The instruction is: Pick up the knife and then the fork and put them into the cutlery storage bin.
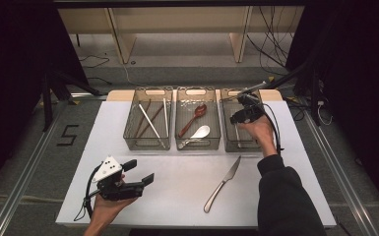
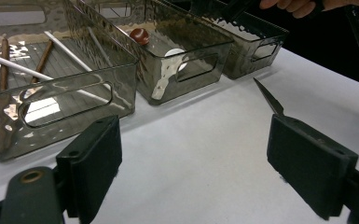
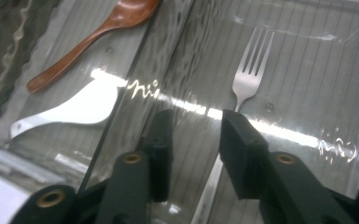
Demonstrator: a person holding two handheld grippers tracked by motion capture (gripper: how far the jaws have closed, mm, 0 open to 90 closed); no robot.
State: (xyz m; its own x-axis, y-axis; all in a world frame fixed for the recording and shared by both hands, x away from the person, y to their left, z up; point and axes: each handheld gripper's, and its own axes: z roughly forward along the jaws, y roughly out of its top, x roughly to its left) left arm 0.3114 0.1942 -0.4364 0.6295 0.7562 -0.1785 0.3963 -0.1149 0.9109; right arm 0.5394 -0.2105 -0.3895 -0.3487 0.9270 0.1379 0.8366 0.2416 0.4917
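Observation:
Three clear grey bins stand in a row at the back of the white table [image 1: 177,191]. My right gripper [image 1: 237,117] points down into the right bin [image 1: 240,146]. In the right gripper view its jaws [image 3: 195,126] stand apart above a steel fork [image 3: 251,70] lying flat on the bin floor, its handle running under the gap beside the right pad. My left gripper [image 1: 142,172] rests at the front left, open, with nothing between its pads [image 2: 191,135]. A table knife [image 1: 222,184] lies on the table front right; its tip [image 2: 268,95] shows in the left gripper view.
The middle bin [image 1: 198,145] holds a brown wooden spoon [image 3: 93,35] and a white spoon [image 3: 74,109]. The left bin [image 1: 147,143] holds several chopsticks [image 1: 150,120]. Dark floor, cables and a wooden frame lie beyond the table.

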